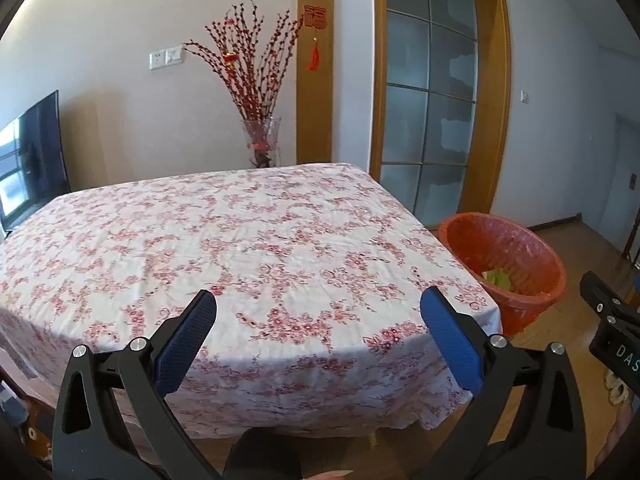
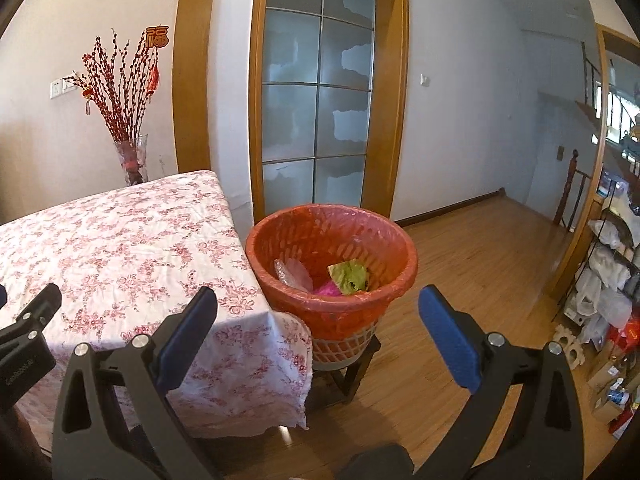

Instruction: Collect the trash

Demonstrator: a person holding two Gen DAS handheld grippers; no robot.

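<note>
Now your right gripper (image 2: 318, 312) hangs nearer the bin (image 2: 332, 296), straight ahead. Both grippers, left gripper (image 1: 318, 312) included, gape empty. Table (image 1: 240, 248) shows no trash.

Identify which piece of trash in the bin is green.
The crumpled green piece on the right inside the orange bin; the clear plastic is leftmost and the pink scrap lies between.

Left tool (image 1: 318, 314) spread wide, right tool (image 2: 318, 312) likewise

The right tool (image 2: 318, 308) hangs spread wide above the trash-filled orange bin (image 2: 320, 300) beside the table (image 2: 120, 248).
</note>
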